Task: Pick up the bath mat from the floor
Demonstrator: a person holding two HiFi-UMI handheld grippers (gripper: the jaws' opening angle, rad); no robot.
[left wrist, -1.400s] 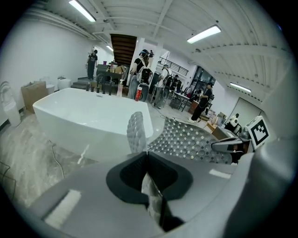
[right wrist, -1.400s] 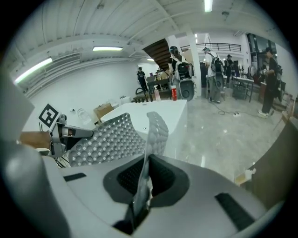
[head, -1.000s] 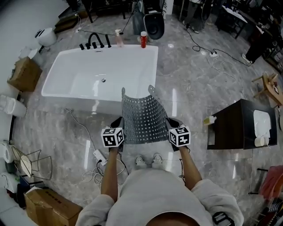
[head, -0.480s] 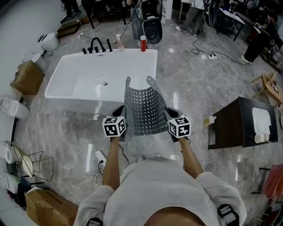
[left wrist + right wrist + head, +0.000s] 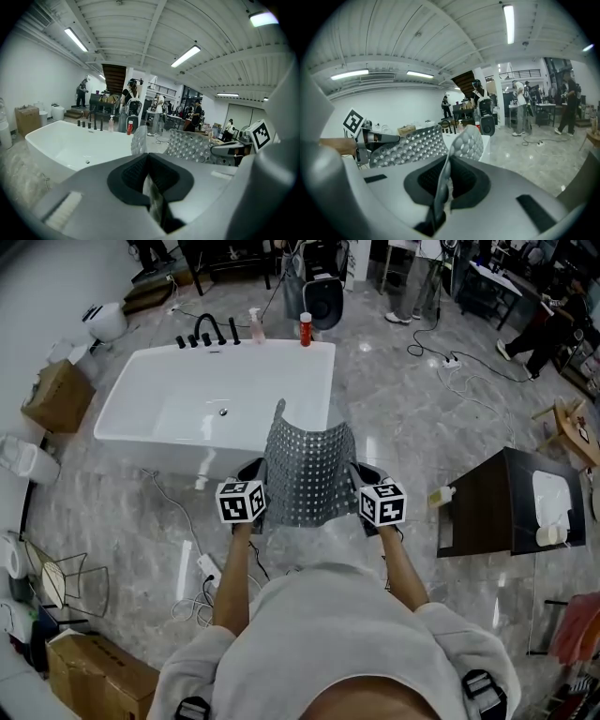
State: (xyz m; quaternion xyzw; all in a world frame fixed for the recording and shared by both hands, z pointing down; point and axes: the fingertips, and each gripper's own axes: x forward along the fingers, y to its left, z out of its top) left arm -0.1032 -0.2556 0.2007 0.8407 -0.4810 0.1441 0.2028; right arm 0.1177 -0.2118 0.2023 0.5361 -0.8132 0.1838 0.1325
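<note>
- Mat (image 5: 309,474) is up off the floor, at 12 o'clock from the person, and higher than a second ago (far edge now flops over).
- Left gripper (image 5: 255,479) and right gripper (image 5: 361,479) are each clamped on a side edge.
- Pickup looks basically done. Tub (image 5: 187,399) sits at 11 o'clock.

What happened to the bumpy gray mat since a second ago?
The bath mat rose, and its far end now overlaps the bathtub rim. The left gripper and right gripper lifted with it, still shut on its near corners. The bathtub stayed put.
</note>
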